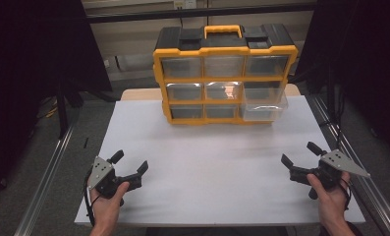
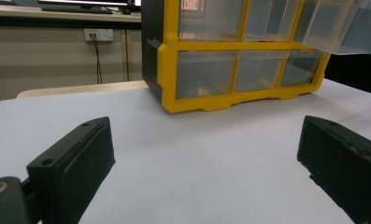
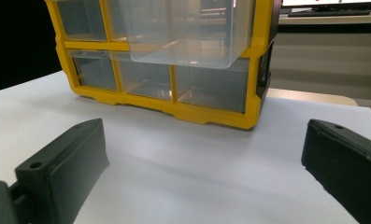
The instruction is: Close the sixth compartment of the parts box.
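Note:
A yellow and black organizer cabinet (image 1: 225, 73) with clear drawers stands upright at the far middle of the white table (image 1: 217, 162). Its middle-right drawer (image 1: 264, 104) is pulled out toward me. My left gripper (image 1: 130, 163) rests near the front left corner, open, with nothing between its jaws. Near the front right edge my right gripper (image 1: 302, 153) is open and empty too. The left gripper view has the cabinet (image 2: 239, 60) ahead with the pulled drawer (image 2: 342, 23) at top right. In the right gripper view the drawer (image 3: 188, 32) juts out of the cabinet (image 3: 169, 65).
Metal rails (image 1: 50, 172) run along both sides of the table, with dark curtains beyond. A wall with a power socket (image 2: 99, 34) and a desk edge stand behind the cabinet. White tabletop stretches between the grippers and the cabinet.

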Action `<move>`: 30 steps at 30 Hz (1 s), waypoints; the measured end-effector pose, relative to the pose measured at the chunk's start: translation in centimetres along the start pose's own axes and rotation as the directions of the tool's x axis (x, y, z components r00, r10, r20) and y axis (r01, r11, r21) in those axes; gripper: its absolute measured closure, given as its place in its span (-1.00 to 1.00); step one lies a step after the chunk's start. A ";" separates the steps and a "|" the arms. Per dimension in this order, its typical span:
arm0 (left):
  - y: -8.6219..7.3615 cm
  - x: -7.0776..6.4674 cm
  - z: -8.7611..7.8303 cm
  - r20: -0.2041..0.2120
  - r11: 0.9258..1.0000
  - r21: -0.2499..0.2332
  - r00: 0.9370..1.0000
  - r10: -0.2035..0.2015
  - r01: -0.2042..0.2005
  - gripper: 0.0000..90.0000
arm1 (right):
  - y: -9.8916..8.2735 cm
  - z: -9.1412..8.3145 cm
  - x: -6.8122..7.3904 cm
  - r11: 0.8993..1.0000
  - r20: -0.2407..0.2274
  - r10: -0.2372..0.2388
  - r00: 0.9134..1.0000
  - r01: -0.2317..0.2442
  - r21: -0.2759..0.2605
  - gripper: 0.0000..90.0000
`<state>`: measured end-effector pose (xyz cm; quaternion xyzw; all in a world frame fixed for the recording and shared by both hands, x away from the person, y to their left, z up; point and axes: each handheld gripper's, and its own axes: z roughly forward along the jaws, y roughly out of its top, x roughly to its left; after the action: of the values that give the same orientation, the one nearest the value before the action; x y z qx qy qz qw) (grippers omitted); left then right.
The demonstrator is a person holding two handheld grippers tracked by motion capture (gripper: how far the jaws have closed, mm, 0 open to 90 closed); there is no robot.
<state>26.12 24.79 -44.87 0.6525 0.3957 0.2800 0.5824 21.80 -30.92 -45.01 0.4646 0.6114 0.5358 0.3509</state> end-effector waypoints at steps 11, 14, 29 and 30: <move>0.0 0.0 0.1 -0.004 1.000 0.031 1.000 0.005 -0.005 -0.91 | -0.2 0.2 0.0 1.000 0.000 0.014 1.000 -0.014 0.009 -1.00; 0.0 0.0 0.1 -0.007 1.000 0.028 1.000 -0.011 0.011 -0.91 | -0.2 0.3 0.1 1.000 0.000 0.013 1.000 -0.013 0.013 -1.00; 0.0 -0.2 0.0 0.005 0.999 0.044 1.000 0.015 -0.016 -0.91 | -0.1 0.6 0.9 1.000 -0.047 0.014 0.999 -0.013 0.020 -1.00; 0.0 -0.2 0.0 0.003 0.999 0.044 1.000 0.015 -0.015 -0.91 | -0.1 0.8 1.1 1.000 -0.063 0.009 0.998 -0.008 0.017 -1.00</move>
<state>26.03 24.66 -44.90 0.6685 0.3959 0.2747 0.5665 22.14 -29.62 -45.14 0.4529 0.6247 0.5465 0.3254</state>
